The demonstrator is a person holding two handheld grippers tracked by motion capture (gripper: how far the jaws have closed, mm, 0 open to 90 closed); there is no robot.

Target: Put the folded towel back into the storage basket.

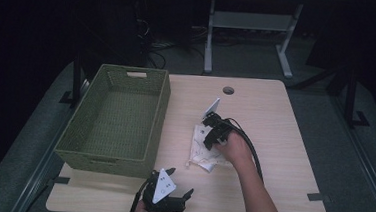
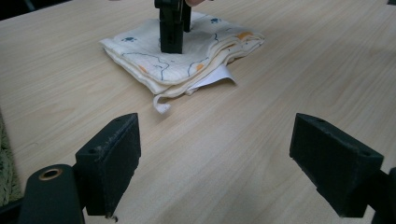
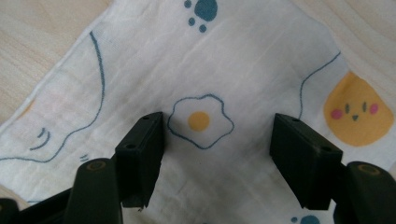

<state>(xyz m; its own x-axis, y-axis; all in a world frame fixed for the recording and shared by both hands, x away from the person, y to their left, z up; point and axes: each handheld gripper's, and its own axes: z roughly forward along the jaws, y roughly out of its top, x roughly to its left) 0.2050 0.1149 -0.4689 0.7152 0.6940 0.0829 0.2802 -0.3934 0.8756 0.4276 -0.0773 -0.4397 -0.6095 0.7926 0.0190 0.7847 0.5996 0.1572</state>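
Observation:
A folded cream cloth printed with blue lines, paw prints and orange faces lies on the middle of the wooden table. My right gripper stands on top of it, pointing down. In the right gripper view its jaws are open and straddle a fried-egg print on the cloth, with nothing pinched. My left gripper rests near the table's front edge, open and empty. In the left gripper view its jaws face the cloth and the right gripper farther off.
A green woven basket stands empty on the left side of the table. A round cable hole sits near the far edge. A white tag pokes out under the cloth. Bare wood lies on the right.

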